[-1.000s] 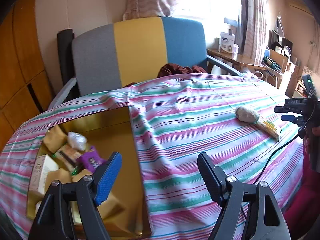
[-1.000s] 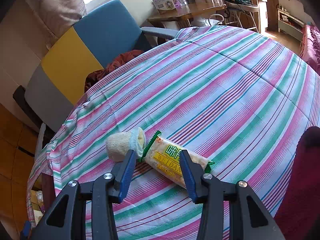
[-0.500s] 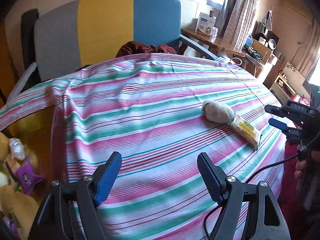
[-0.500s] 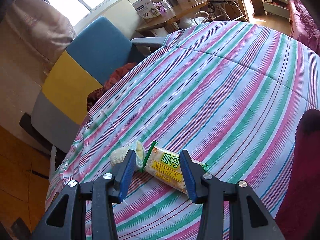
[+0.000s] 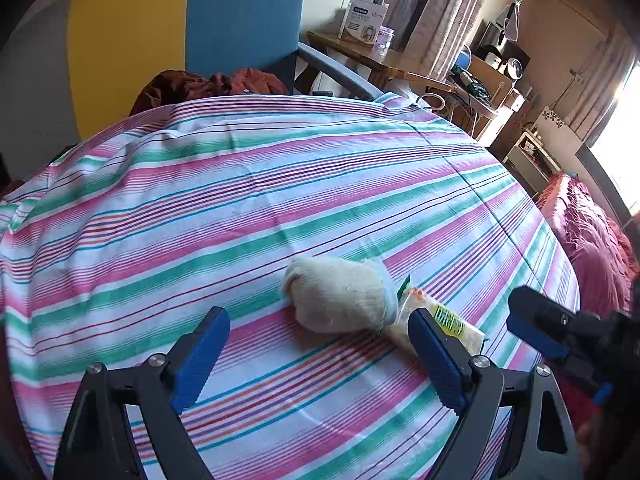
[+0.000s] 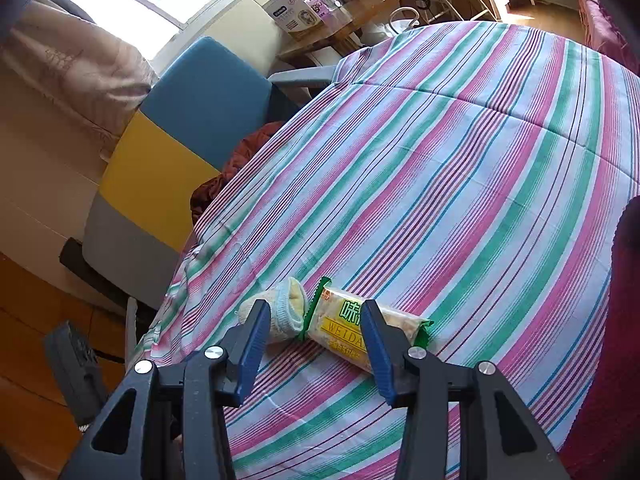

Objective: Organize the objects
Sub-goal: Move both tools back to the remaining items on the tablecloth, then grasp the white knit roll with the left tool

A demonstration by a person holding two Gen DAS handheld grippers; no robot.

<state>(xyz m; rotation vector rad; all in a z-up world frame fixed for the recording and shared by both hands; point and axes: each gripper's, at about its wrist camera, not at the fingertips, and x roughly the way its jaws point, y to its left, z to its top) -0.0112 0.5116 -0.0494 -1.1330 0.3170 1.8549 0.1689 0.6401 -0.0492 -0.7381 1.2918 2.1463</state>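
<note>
A rolled cream sock lies on the striped tablecloth, touching one end of a yellow-and-green snack packet. My left gripper hovers just short of the sock with its jaws opening and nothing between the pads. In the right wrist view the sock and the packet lie just beyond my right gripper. Its jaws stand partly apart above them and its pads touch neither. The right gripper also shows at the right edge of the left wrist view.
A chair with a grey, yellow and blue back stands behind the table, with a reddish-brown cloth on its seat. A wooden side table carries a white box. A red bedspread lies beyond the table's right edge.
My left gripper swung right, away from the yellow box of items at the table's left, to just before the sock, and its jaws spread wider. The right gripper stayed over the packet and rolled slightly.
</note>
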